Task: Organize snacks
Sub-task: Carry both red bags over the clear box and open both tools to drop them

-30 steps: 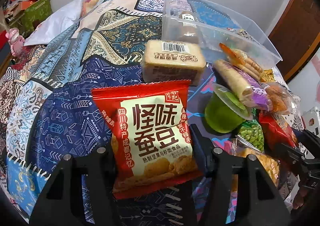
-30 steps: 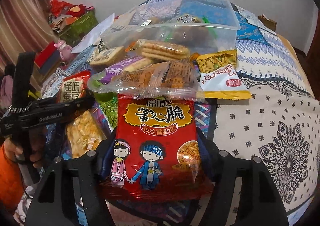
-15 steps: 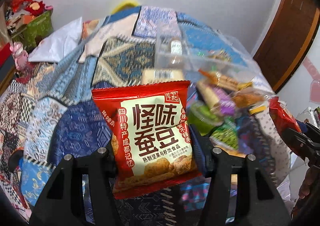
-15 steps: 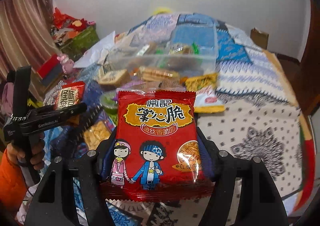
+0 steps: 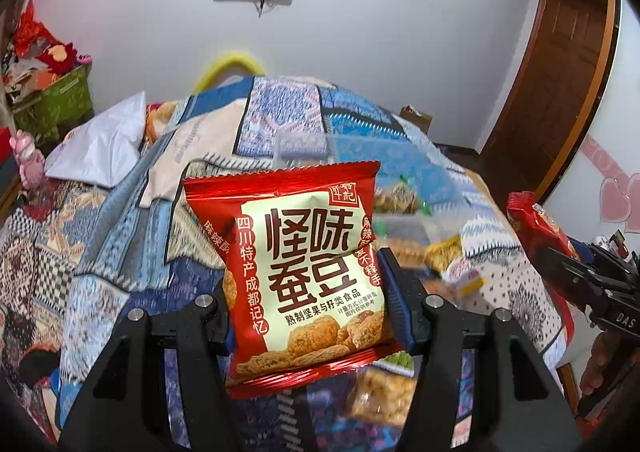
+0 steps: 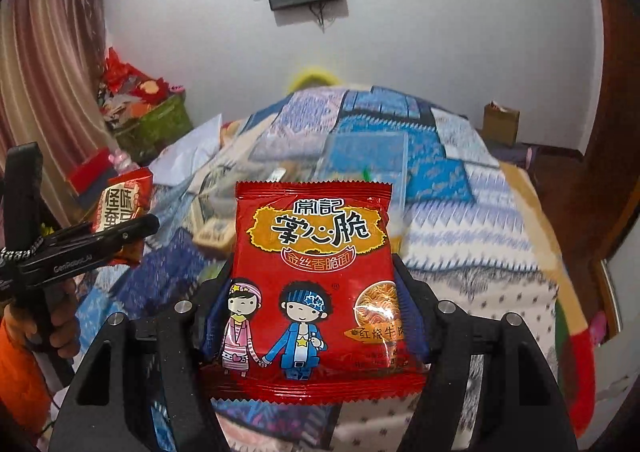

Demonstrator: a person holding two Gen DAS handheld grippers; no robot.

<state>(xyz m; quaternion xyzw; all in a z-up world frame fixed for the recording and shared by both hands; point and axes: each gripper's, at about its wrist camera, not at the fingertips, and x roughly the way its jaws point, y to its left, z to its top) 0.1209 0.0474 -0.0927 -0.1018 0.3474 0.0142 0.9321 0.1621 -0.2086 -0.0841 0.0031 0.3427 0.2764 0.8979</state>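
My left gripper (image 5: 306, 292) is shut on a red and cream broad-bean snack packet (image 5: 304, 264), held upright high above the bed. My right gripper (image 6: 312, 288) is shut on a red crispy-noodle packet (image 6: 316, 284) with two cartoon children, also held high. Each shows in the other's view: the noodle packet (image 5: 536, 224) at the right, the bean packet (image 6: 120, 208) at the left. The clear plastic bin (image 5: 400, 188) with snacks and the loose snack pile (image 5: 452, 264) lie blurred below, partly hidden by the packets.
A patchwork quilt (image 6: 460, 180) covers the bed. A white pillow (image 5: 100, 144) lies at the left. A green box of clutter (image 6: 152, 124) stands by the curtain. A wooden door (image 5: 560, 92) is at the right, a small cardboard box (image 6: 500, 120) by the far wall.
Both grippers have risen and tilted up with their packets. The bin and snack pile have dropped lower and smaller in view; the wall and screens now show.
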